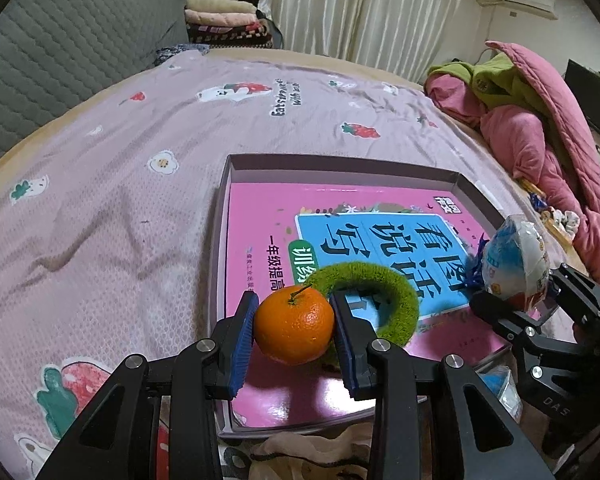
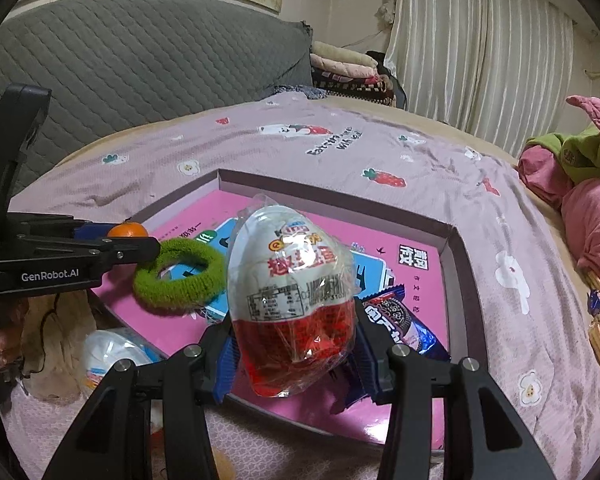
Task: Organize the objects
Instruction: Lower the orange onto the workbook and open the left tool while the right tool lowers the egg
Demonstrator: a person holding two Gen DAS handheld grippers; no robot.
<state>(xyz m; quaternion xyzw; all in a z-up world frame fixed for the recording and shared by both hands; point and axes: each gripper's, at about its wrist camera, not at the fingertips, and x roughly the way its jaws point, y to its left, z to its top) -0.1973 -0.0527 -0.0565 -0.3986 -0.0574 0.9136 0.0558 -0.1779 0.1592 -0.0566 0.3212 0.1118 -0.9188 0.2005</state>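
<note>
The left gripper (image 1: pixel 294 322) angled downward over the tray's (image 1: pixel 224 184) near-left corner, clenching the orange (image 1: pixel 294 330) beside the green ring (image 1: pixel 396 292). The right gripper (image 2: pixel 294 354), likewise tilted, grasped the wrapped egg (image 2: pixel 290 280) above the tray's near edge.

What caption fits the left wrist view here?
Left gripper holds an orange over a pink book in a shallow box, beside a green hair tie.

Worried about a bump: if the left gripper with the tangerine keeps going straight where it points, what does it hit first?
Probably the green fuzzy ring lying on the pink book, just beyond the tangerine; depth is uncertain.
</note>
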